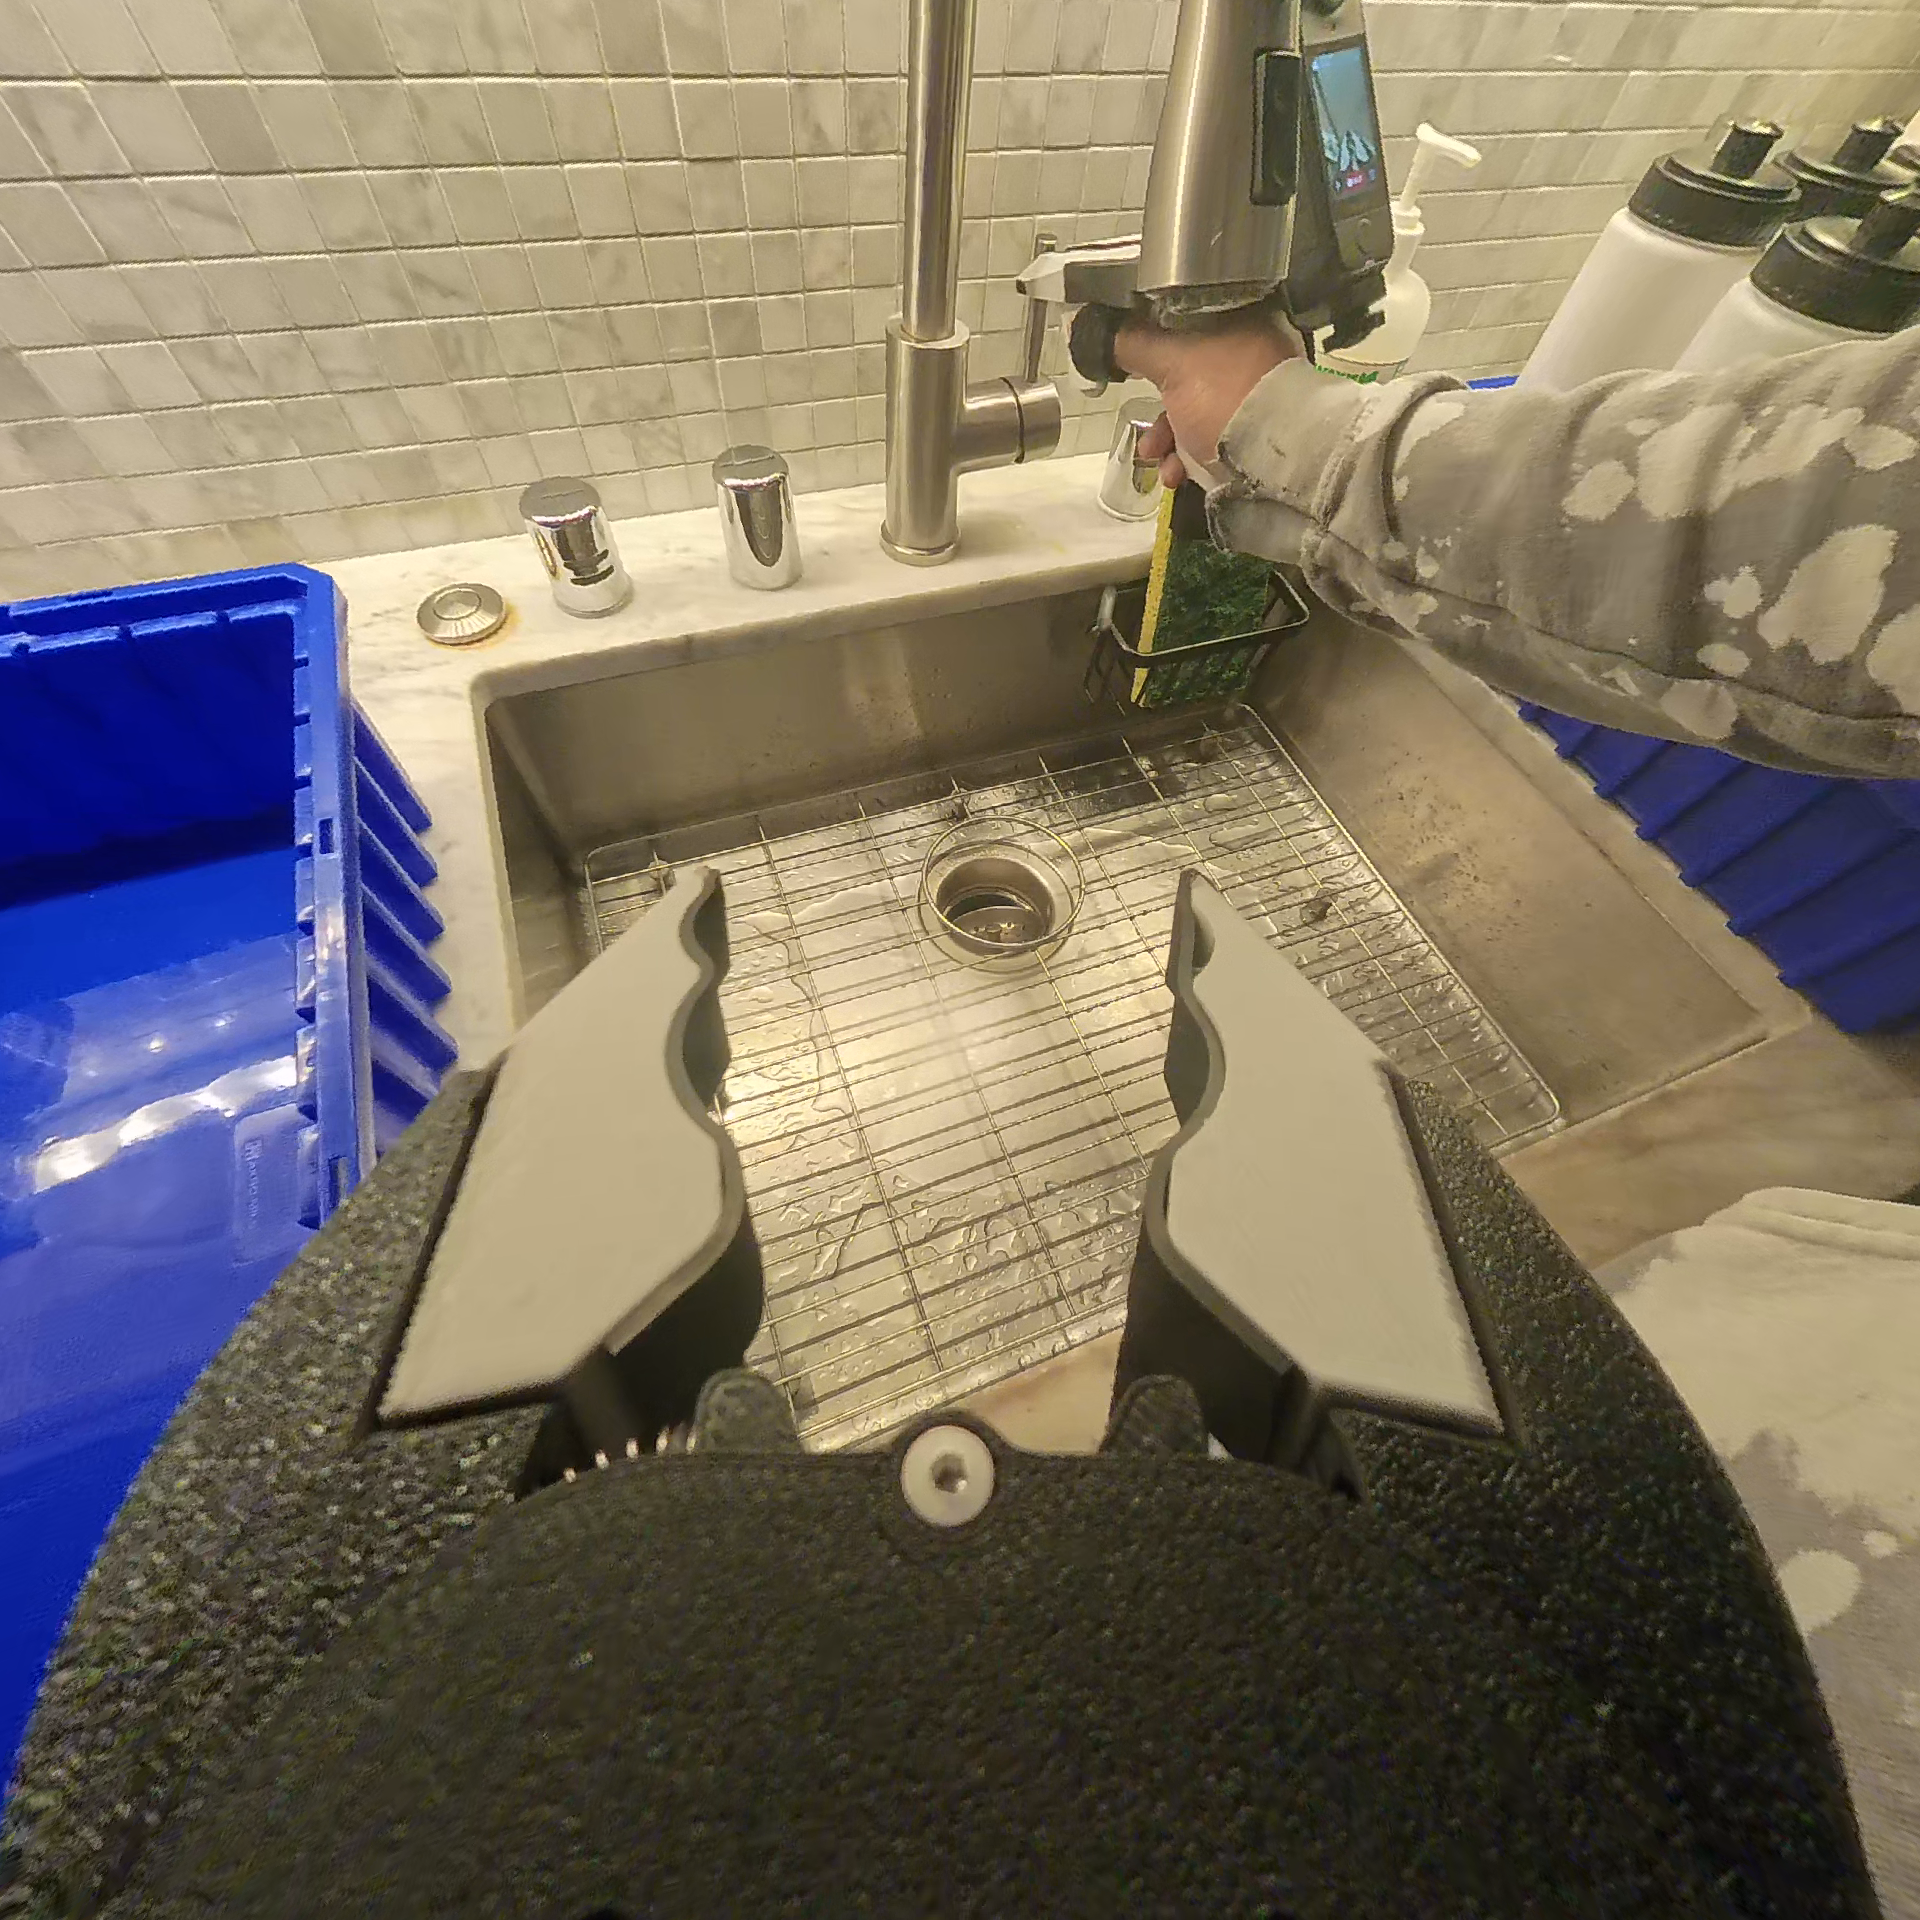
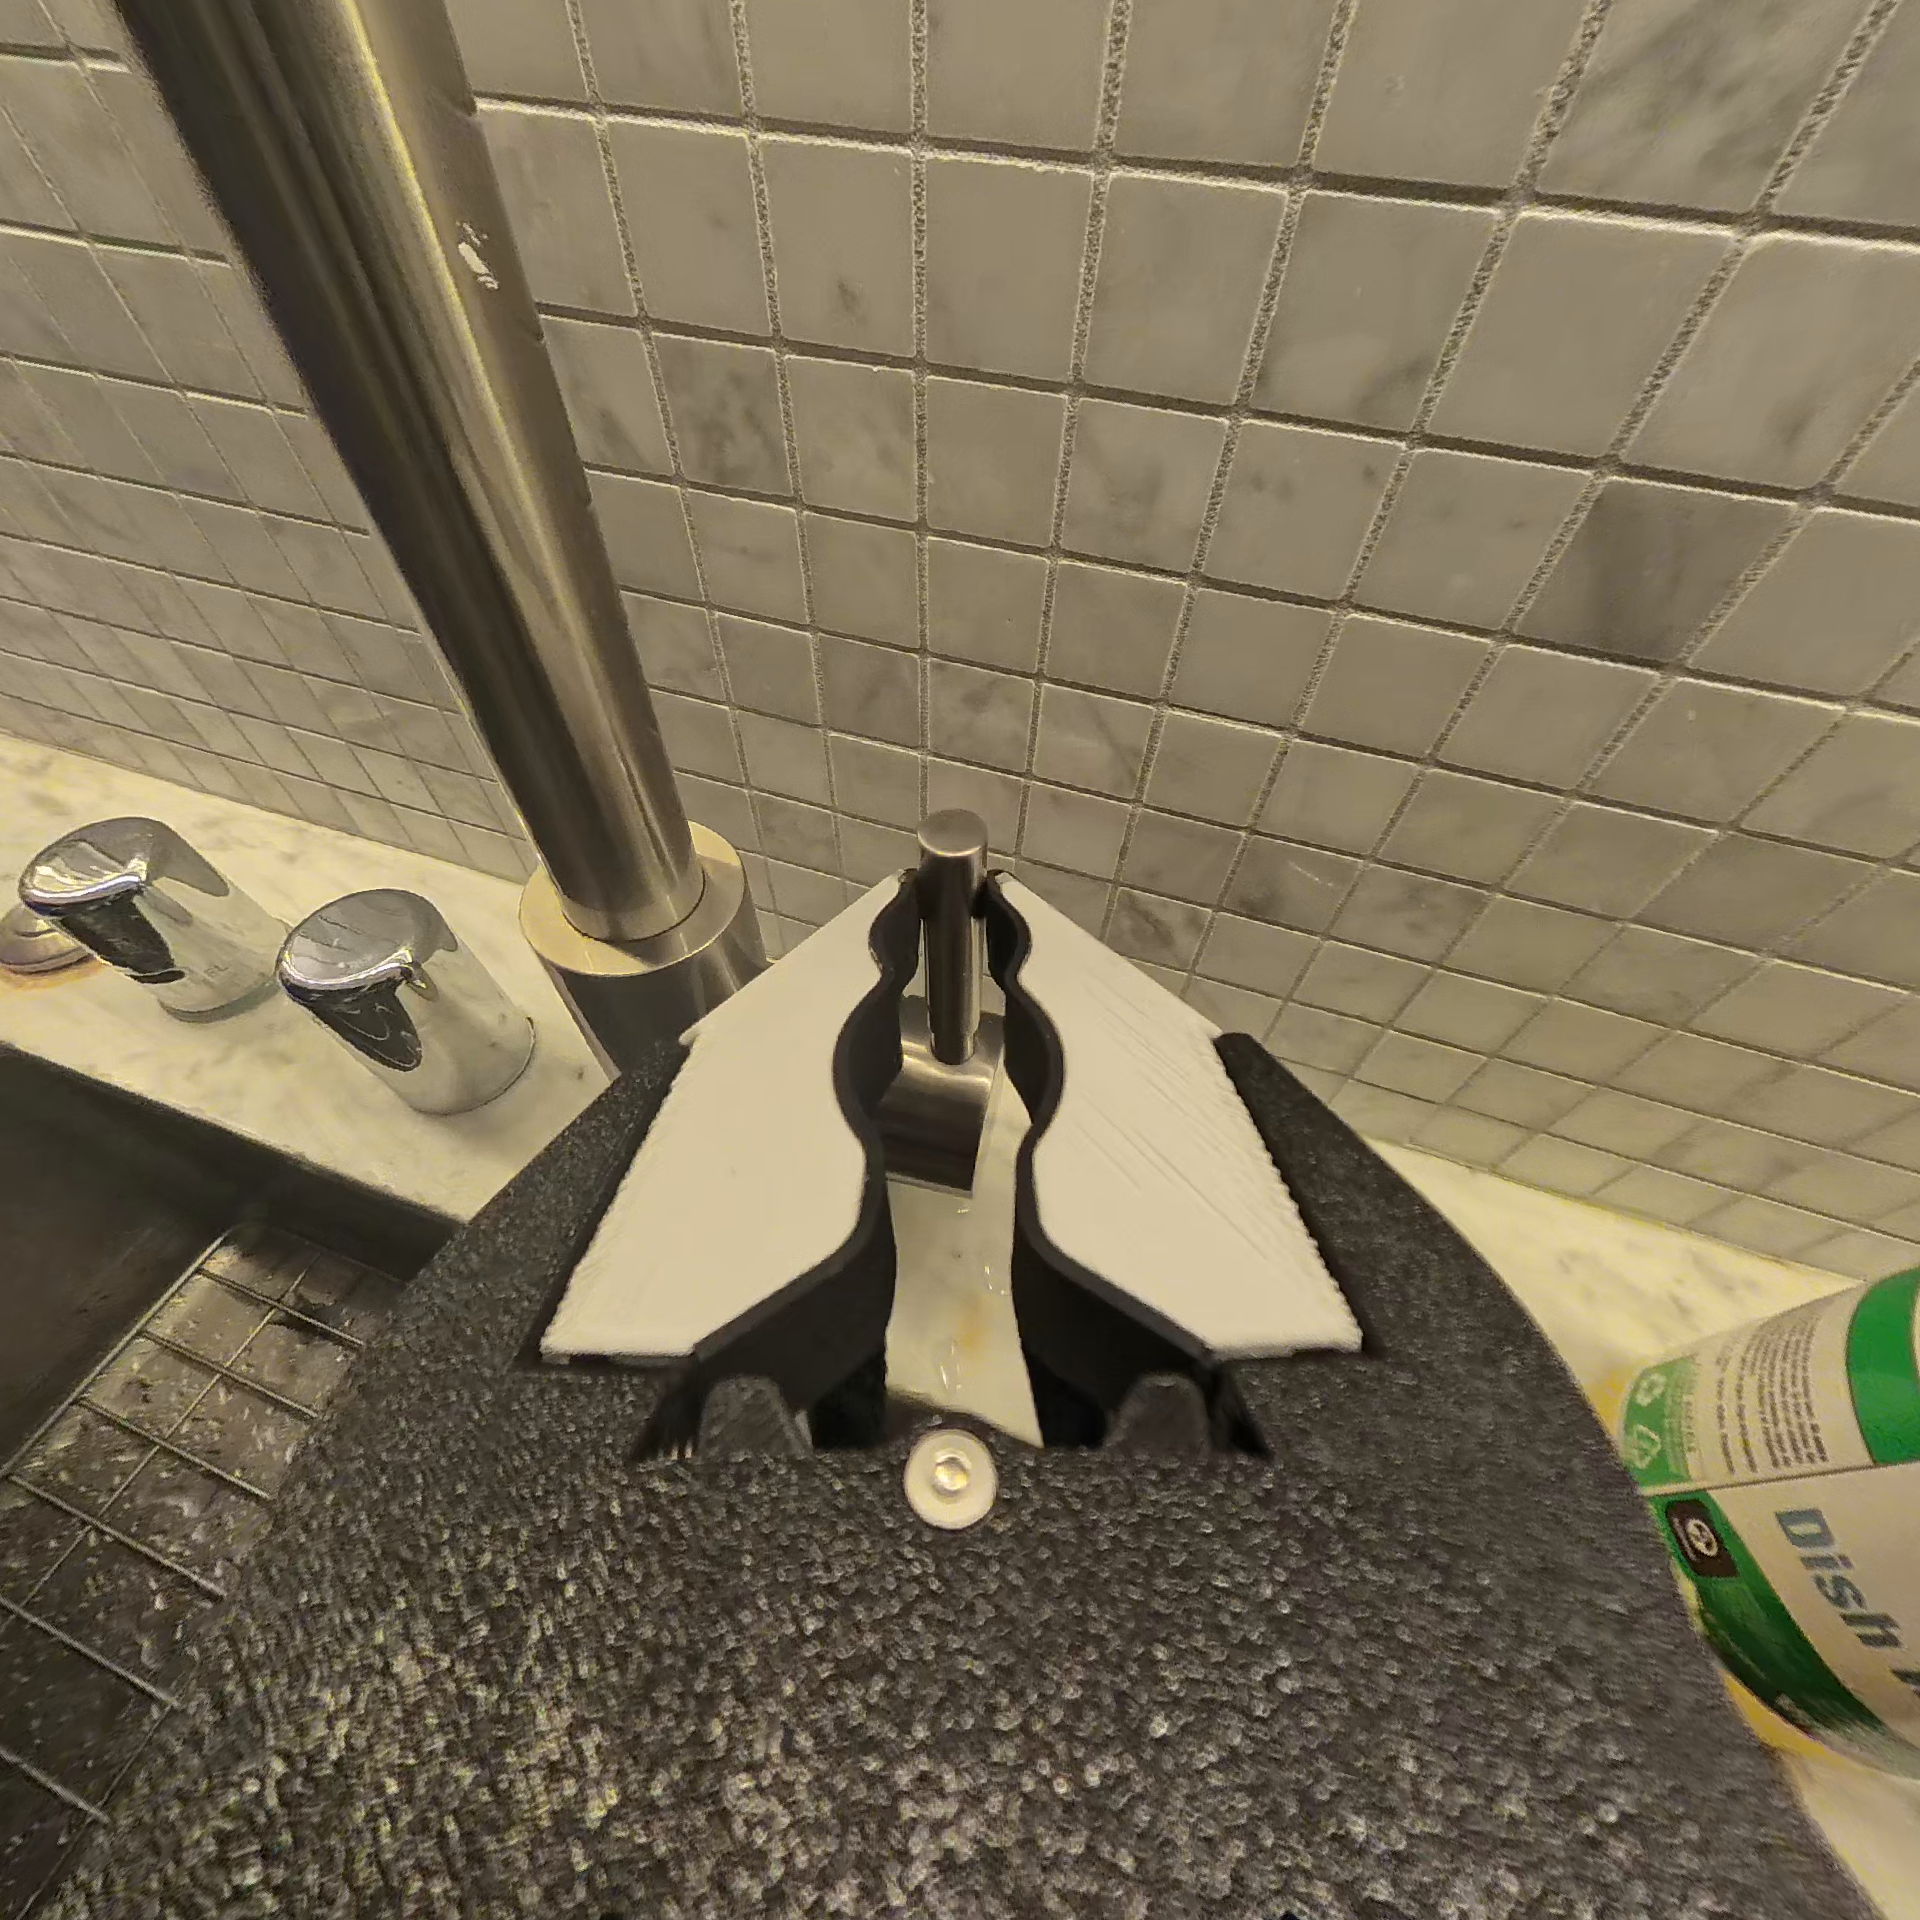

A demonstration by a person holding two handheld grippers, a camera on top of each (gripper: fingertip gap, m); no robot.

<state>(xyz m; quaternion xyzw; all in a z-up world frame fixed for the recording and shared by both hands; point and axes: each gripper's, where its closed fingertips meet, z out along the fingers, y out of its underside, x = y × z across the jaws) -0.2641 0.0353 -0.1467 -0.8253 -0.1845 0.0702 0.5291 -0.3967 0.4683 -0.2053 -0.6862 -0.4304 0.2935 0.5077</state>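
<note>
The sink [image 1: 1455, 862] is a steel box set into the table [image 1: 416, 686]. A wet wire rack [image 1: 1039, 1091] lies on its floor, and the round drain [image 1: 982, 904] shows through it. A small black wire basket [image 1: 1278, 613] hangs at the back right corner of the sink, and a yellow and green sponge [image 1: 1205, 613] stands up in it. A big blue bin [image 1: 156, 935] sits on the table to the left of the sink; only its shiny blue floor shows. Another blue bin [image 1: 1714, 831] sits to the right, under a spotted grey sleeve [image 1: 1558, 540]. White bottles with black caps [image 1: 1642, 229] stand in the far right corner.

The left gripper [image 1: 945, 894] hangs over the sink with its two grey fingers wide apart and nothing between them.

The left wrist view shows the whole sink, both bins, the sponge and a hand [image 1: 1195, 395] holding the right gripper up by the tap [image 1: 935, 260]. The right wrist view shows up close what that view cannot: the right gripper [image 2: 951, 883] is pinched tight on the tap handle [image 2: 948, 935], a thin steel rod that sticks up between its fingertips. It also shows two shiny knobs [image 2: 405, 997] on the table to the left and a green and white soap bottle [image 2: 1787, 1507] at the right edge
</note>
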